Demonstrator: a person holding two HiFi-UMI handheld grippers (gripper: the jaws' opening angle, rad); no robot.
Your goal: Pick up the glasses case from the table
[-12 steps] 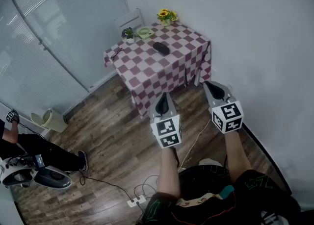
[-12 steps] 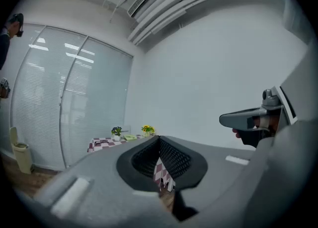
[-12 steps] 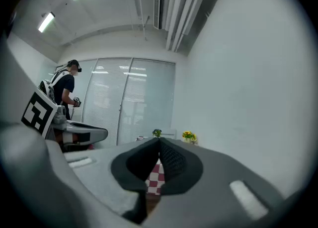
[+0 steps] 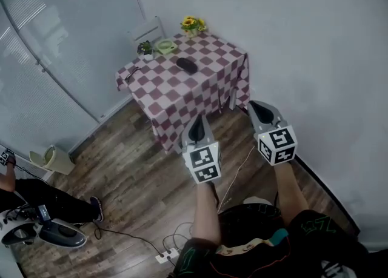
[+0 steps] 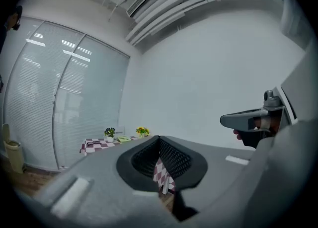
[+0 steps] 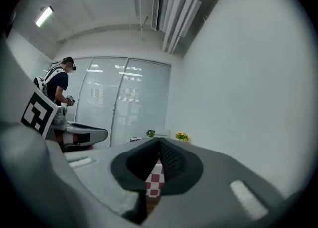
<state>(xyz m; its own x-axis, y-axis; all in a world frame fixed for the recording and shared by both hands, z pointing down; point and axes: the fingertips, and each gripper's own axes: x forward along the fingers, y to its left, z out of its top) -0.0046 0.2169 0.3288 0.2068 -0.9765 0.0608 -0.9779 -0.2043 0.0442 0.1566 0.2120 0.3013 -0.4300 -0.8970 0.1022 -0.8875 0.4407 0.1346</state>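
Yellow flowers [image 4: 192, 24], small potted plant [image 4: 145, 48], green dish [image 4: 165, 46], white chair [image 4: 144, 30]; beige waste bin [image 4: 53, 158] and white power strip [image 4: 162, 257] on wood floor [image 4: 133, 168].

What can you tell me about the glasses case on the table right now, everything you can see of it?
The glasses case is a dark, oblong shape with rounded ends. It is small in the head view, so its material and whether it is closed cannot be told. It lies flat on the red-and-white checked tablecloth, about mid-table, with its long axis running diagonally. It sits apart from the green dish behind it. Only the cloth touches it.
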